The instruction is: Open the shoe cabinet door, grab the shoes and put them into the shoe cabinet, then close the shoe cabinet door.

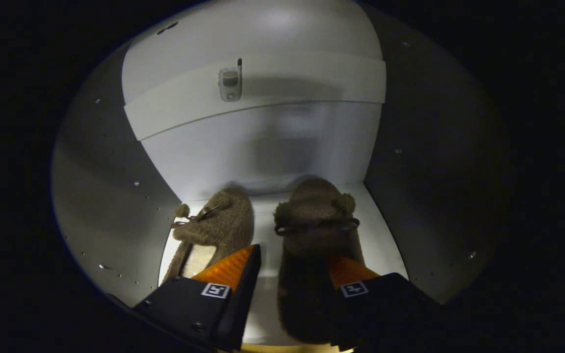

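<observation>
Fuzzy brown slippers, left slipper [218,223] and right slipper [314,230], sit mid-frame on the white cabinet shelf [383,245], the gripper [293,262] seemingly open astride the right one, which a hasty pull-back could drag out.

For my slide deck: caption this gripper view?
Open gripper inside shoe cabinet, two fuzzy slippers on its shelf.

Slippers [268,230] side by side in cabinet [115,196].

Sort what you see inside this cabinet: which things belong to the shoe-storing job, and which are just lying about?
Job: left slipper; right slipper, between the open tool fingers; cabinet shelf.
Lying about: small phone-like device on the upper ledge.
</observation>
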{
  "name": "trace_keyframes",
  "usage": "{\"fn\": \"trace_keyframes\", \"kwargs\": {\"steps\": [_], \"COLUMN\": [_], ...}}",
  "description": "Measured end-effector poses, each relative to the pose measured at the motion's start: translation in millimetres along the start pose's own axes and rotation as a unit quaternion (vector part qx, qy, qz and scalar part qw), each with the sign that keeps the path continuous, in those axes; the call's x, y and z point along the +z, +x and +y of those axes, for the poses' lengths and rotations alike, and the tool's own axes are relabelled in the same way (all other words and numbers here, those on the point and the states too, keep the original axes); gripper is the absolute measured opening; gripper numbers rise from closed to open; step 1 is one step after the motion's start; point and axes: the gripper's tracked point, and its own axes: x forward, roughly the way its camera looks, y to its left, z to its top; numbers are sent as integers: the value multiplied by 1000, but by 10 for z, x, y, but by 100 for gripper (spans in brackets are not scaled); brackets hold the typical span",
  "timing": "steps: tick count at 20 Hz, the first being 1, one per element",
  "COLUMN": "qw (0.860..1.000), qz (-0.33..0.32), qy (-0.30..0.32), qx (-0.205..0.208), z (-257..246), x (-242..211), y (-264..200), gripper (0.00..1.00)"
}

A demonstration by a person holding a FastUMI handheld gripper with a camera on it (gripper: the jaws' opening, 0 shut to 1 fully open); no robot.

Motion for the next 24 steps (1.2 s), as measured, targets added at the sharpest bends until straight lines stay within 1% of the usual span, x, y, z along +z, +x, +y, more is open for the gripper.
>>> {"fn": "trace_keyframes", "kwargs": {"steps": [2, 3, 4, 6, 7, 14, 16, 19, 22, 24], "qw": [1000, 999, 998, 996, 994, 984, 979, 967, 957, 954], "qz": [-28, -47, -65, -93, -107, -172, -195, -237, -271, -282], "qy": [-1, 2, 2, -1, -3, -13, -20, -27, -32, -35], "qx": [6, 10, 11, 11, 15, 49, 61, 85, 95, 92], "z": [18, 43, 47, 71, 108, 365, 425, 504, 498, 447], "x": [65, 127, 167, 208, 219, -27, -137, -284, -493, -660], "y": [-283, -439, -601, -960, -1111, -2305, -2690, -3249, -3748, -4022], "gripper": [72, 71, 78, 98, 100, 99, 99, 99, 99, 99]}}
